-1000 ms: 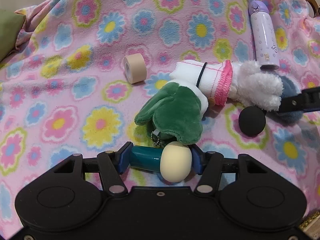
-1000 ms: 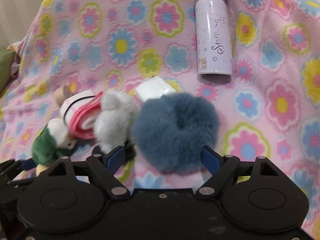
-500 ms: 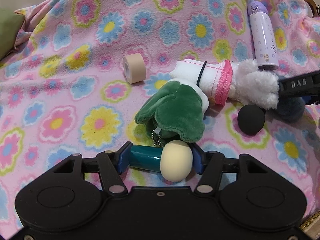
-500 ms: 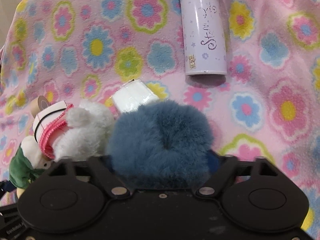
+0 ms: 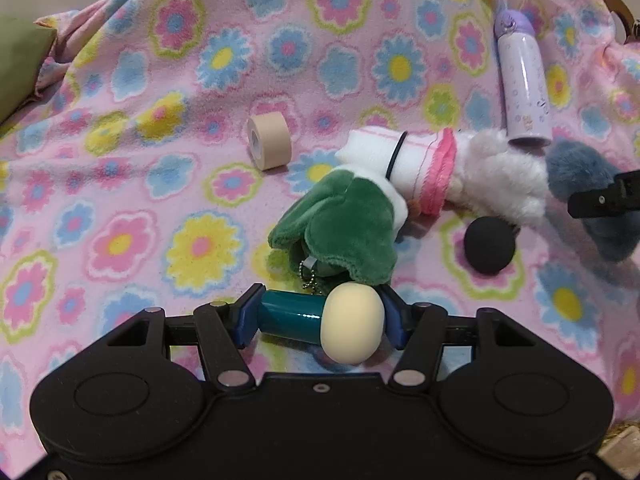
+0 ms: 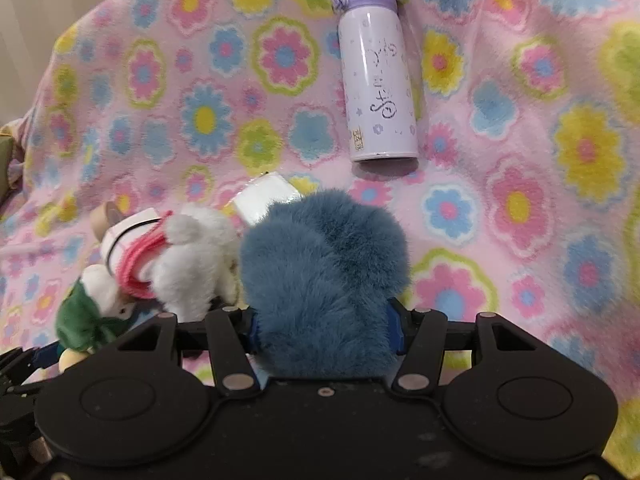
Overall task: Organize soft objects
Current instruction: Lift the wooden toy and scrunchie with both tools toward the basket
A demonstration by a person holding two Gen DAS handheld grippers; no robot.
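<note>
A pink flowered fleece blanket [image 5: 120, 184] covers the whole surface. At the far left of the left wrist view a green cushion [image 5: 16, 64] shows at the blanket's edge. Further right a beige roll of tape [image 5: 269, 142] stands on its side, apart from the rest. Low in the middle, the left gripper [image 5: 320, 322] is clamped on a teal cylinder with a cream foam head [image 5: 320, 322], its blue pads pressing on each end of it. Just above lies a green plush toy [image 5: 340, 232] with a small ball chain, touching a white sock with a pink cuff [image 5: 404, 164] that has a black hair tie round it. To the right of the sock a white fluffy toy [image 5: 500, 176] rests against it, and a black foam ball [image 5: 489, 244] sits just below that toy. A lilac bottle [image 5: 522, 84] lies on its side further up the blanket. At the right edge the blue furry pom-pom [image 5: 580, 184] is partly covered by a black finger of the other gripper.

In the right wrist view, the right gripper [image 6: 324, 328] has just been closing, and its jaws now squeeze the blue furry pom-pom [image 6: 324, 272] between them. A white packet [image 6: 266, 198] peeks out behind the pom-pom, and the lilac bottle [image 6: 376, 76] lies beyond it
</note>
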